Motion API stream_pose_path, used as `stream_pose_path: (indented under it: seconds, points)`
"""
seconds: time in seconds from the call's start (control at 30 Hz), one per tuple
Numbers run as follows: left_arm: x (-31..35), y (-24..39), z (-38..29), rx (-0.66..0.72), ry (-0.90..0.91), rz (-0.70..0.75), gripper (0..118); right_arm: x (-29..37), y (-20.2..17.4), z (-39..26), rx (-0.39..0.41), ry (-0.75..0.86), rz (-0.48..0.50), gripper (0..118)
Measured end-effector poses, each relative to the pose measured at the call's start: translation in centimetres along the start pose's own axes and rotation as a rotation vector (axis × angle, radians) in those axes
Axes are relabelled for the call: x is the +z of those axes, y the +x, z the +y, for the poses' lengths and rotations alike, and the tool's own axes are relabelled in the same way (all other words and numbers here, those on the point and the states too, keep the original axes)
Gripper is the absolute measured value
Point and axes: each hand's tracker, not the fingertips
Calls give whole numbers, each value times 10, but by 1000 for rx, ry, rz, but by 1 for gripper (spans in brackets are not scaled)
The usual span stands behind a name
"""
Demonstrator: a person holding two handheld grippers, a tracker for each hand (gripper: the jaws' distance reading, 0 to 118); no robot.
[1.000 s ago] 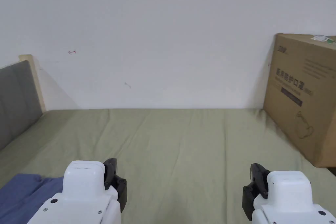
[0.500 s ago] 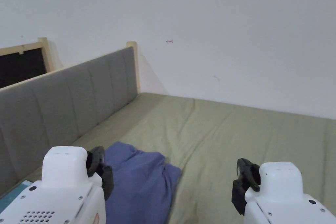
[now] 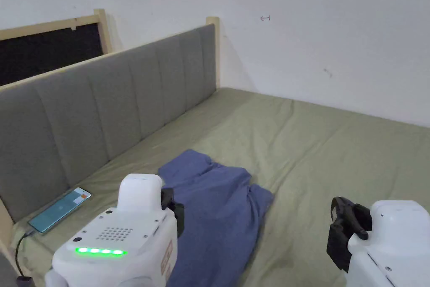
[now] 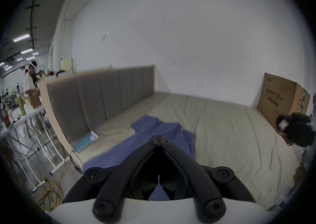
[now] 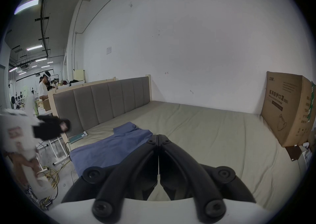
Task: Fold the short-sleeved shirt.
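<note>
A blue short-sleeved shirt (image 3: 218, 212) lies crumpled on the green bed sheet (image 3: 336, 153), close to the headboard side. My left gripper (image 3: 173, 212) hovers over the shirt's near left part, its jaws together with nothing between them. In the left gripper view the left gripper (image 4: 159, 139) shows its tips touching above the shirt (image 4: 164, 130). My right gripper (image 3: 342, 229) hangs over bare sheet to the right of the shirt. The right gripper view has the right gripper (image 5: 158, 137) shut and empty, with the shirt (image 5: 109, 147) to its left.
A grey padded headboard (image 3: 105, 103) runs along the left. A phone (image 3: 58, 210) with a cable lies beside it. A big cardboard box (image 5: 287, 107) stands at the bed's right end. Yellow cables (image 5: 51, 176) lie on the floor, and a person (image 5: 42, 89) stands far off.
The head camera has swung left, so the headboard, phone and most of the shirt have come into view and the box has left it. Both grippers stay low and shut.
</note>
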Motion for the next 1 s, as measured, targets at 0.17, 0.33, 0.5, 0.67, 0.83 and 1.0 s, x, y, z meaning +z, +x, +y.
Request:
stream_pose_path:
  seconds: [0.17, 0.33, 0.5, 0.67, 0.83, 1.0]
  points:
    - [-118, -12, -43, 91, -270, 14, 0, -18, 7, -16, 13, -62, 3, 0]
    - [-185, -8, -53, 29, -404, -54, 16, -39, 19, -27, 7, -129, -13, 0]
    - [-230, -1, -45, 74, -471, -63, 112, -54, 33, -37, -36, -188, -23, 0]
    - [-281, 4, -69, 88, -611, -11, 107, -60, 41, -47, -21, -229, -46, 0]
    - [-279, 15, -69, 24, -620, 32, 71, -64, 55, -56, -54, -270, -72, 0]
    - [-281, -9, -69, 52, -606, 65, 6, -66, 65, -65, -137, -306, -80, 0]
